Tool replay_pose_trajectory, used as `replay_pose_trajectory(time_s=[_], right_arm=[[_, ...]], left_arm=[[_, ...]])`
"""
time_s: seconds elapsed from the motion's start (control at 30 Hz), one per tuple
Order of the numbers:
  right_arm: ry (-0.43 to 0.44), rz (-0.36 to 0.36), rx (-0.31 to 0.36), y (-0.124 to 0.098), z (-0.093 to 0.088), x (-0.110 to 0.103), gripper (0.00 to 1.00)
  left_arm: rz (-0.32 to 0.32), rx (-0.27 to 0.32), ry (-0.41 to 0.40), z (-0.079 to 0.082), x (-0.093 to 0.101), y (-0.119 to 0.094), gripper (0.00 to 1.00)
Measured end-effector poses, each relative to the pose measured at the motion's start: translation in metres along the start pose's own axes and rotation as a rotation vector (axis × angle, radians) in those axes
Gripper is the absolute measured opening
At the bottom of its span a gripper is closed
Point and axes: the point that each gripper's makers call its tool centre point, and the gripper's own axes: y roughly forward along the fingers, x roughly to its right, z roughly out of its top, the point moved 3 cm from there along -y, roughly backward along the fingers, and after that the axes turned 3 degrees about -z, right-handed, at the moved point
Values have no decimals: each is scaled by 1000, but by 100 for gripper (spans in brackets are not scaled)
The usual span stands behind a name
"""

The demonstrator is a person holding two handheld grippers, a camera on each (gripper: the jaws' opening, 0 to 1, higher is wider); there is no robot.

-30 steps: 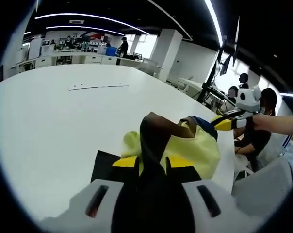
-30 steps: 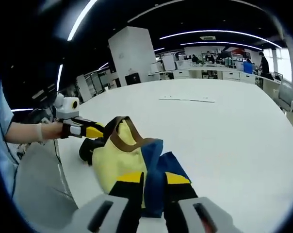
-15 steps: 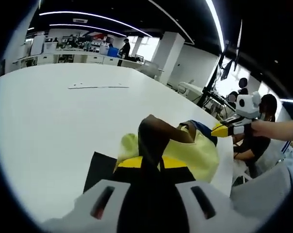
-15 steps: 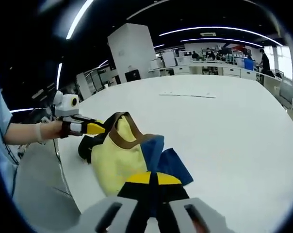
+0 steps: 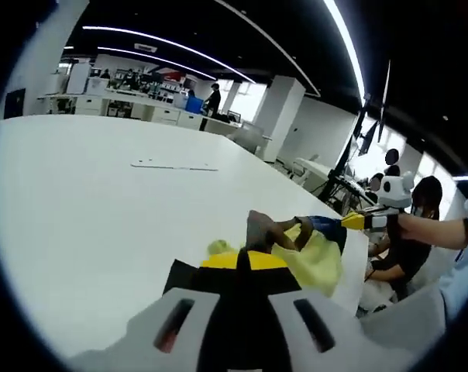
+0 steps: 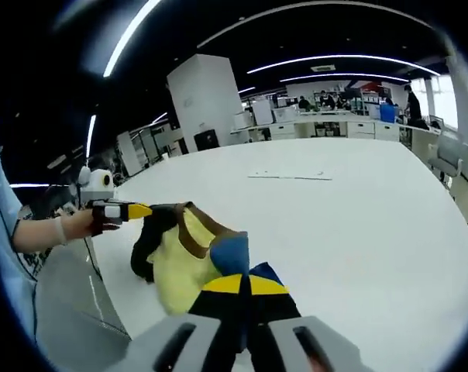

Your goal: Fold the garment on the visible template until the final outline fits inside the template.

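The garment (image 5: 315, 260) is a bunched yellow top with a brown collar (image 5: 259, 227) and a blue part (image 5: 325, 225); it lies near the white table's (image 5: 79, 201) right edge. In the left gripper view my left gripper (image 5: 244, 260) is shut on its dark brown part. The right gripper (image 5: 356, 222) comes in from the right, its yellow tip at the blue cloth. In the right gripper view my right gripper (image 6: 246, 284) is shut on the blue part (image 6: 230, 253) of the garment (image 6: 176, 263). The left gripper (image 6: 135, 209), held by a hand (image 6: 71, 225), pinches the black edge (image 6: 153, 229).
A thin pale template strip (image 5: 174, 166) lies farther out on the table, also seen as a strip (image 6: 288, 176) in the right gripper view. People sit beyond the table's edge (image 5: 416, 209). Desks and a white pillar (image 6: 203, 97) stand far behind.
Both grippers' jaws, slightly apart around the cloth a second ago, have closed on it. The garment looks smaller and more bunched as both cameras have pulled back and risen.
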Motion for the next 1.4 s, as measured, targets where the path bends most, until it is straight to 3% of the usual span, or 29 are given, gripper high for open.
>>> replay_pose_trajectory(time_s=[0.23,0.4,0.77,0.97,1.1,1.17,1.4], right_arm=[[-39,11,67,-17,36,-4,0],[-141,33,119,-30,65,-21,0],[-193,62,357,-80,149,-49,0],[-223,59,445,-96,179,-56,0],[-216,84,532,-104,198,-63,0],[-211,85,543,-100,200,-54,0],[-166,19,379,-34,168,-8,0]], left_arm=[[19,58,15,35,3,-36,0],[15,96,70,60,15,-49,0],[-46,268,139,134,55,-77,0],[-75,303,197,161,65,-84,0],[-108,385,241,184,77,-91,0],[-94,377,254,186,69,-87,0],[-39,237,193,152,16,-37,0]])
